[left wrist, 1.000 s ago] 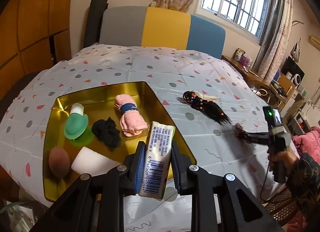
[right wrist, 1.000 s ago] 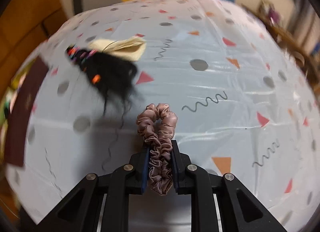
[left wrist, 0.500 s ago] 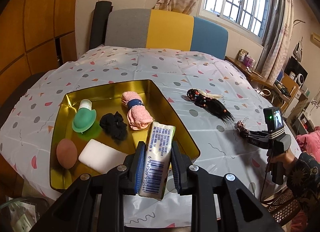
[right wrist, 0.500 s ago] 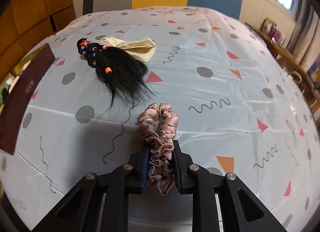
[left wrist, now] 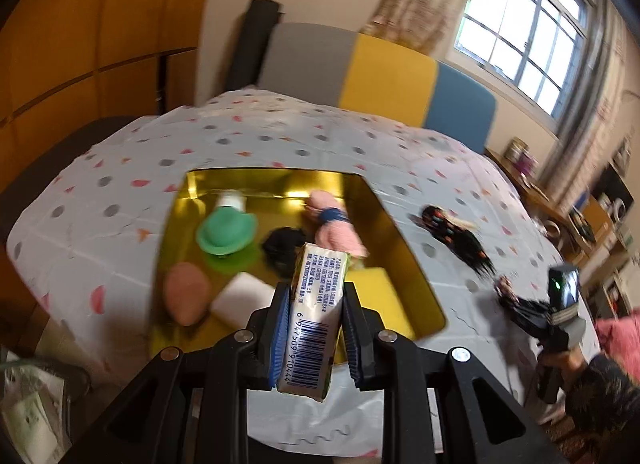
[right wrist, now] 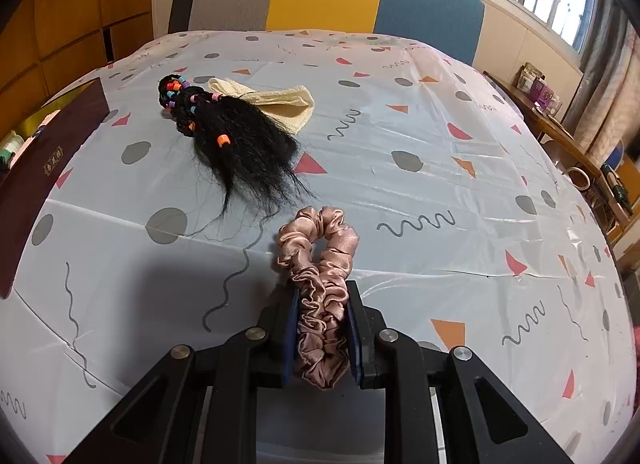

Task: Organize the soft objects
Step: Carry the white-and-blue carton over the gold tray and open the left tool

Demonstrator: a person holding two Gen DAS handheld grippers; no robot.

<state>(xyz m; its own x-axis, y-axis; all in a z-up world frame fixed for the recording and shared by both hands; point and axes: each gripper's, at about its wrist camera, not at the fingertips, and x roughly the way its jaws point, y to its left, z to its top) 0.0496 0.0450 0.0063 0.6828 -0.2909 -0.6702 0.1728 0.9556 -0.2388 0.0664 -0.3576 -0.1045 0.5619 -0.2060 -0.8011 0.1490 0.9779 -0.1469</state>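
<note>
My left gripper point(left wrist: 314, 304) is shut on a white tissue pack point(left wrist: 316, 320) with a barcode, held above the near edge of the gold tray point(left wrist: 416, 264). In the tray lie a green hat-shaped item point(left wrist: 226, 230), a pink rolled towel point(left wrist: 336, 228), a black scrunchie point(left wrist: 284, 248), a pink sponge point(left wrist: 186, 296), a white block point(left wrist: 242, 300) and a yellow pad point(left wrist: 374, 292). My right gripper point(right wrist: 322, 316) is shut on a pink satin scrunchie point(right wrist: 320, 264) above the table. A black beaded hairpiece point(right wrist: 236, 136) and a cream cloth point(right wrist: 276, 102) lie farther back.
The table wears a white patterned cloth point(right wrist: 440, 168). A dark brown box side point(right wrist: 36, 168) stands at the left of the right wrist view. A grey, yellow and blue chair back point(left wrist: 376, 72) stands behind the table. The right gripper and hand point(left wrist: 556, 316) show at the table's right edge.
My left gripper has tilted and moved over the tray with the tissue pack. My right gripper has lifted and pulled back a little with the scrunchie.
</note>
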